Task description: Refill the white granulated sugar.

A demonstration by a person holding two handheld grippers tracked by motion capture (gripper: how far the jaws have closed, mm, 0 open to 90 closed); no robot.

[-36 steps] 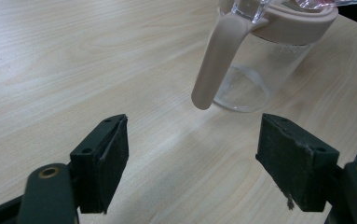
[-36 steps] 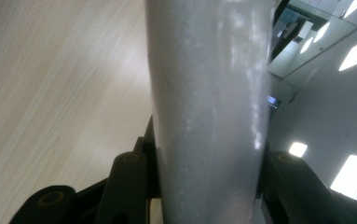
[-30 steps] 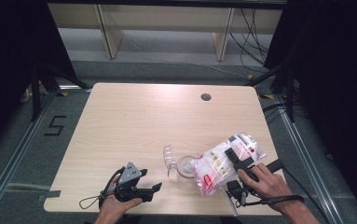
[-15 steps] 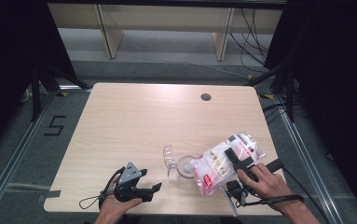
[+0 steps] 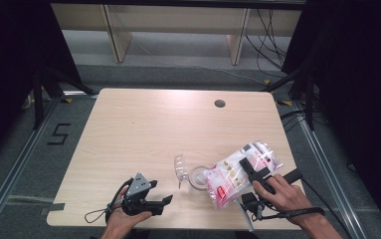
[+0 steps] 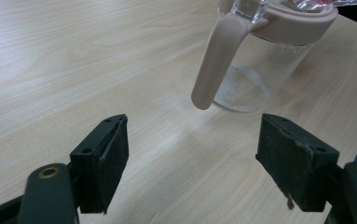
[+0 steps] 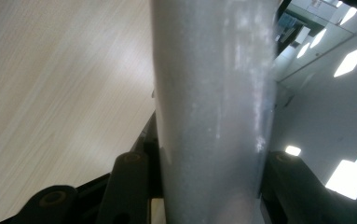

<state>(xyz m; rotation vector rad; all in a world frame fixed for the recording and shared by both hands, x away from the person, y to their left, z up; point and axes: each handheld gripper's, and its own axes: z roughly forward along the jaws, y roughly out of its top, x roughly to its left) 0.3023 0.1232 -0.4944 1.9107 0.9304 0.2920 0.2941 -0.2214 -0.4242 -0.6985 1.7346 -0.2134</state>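
Observation:
A clear jug (image 5: 196, 175) with a pink rim and handle stands near the table's front edge; in the left gripper view the jug (image 6: 250, 70) is just ahead of the jaws. A plastic bag (image 5: 238, 172) with pink and white contents lies tilted with its lower end at the jug's mouth. My right gripper (image 5: 248, 165) is shut on the bag, whose silvery side (image 7: 213, 93) sits between the jaws. My left gripper (image 5: 163, 201) rests on the table left of the jug, open and pointing at it, with nothing between its jaws (image 6: 192, 158).
The light wooden table (image 5: 148, 124) has a round cable hole (image 5: 220, 103) at the back right. A clear flip lid (image 5: 179, 167) stands up at the jug's left. Dark curtains flank the table, and a shelf unit stands behind it.

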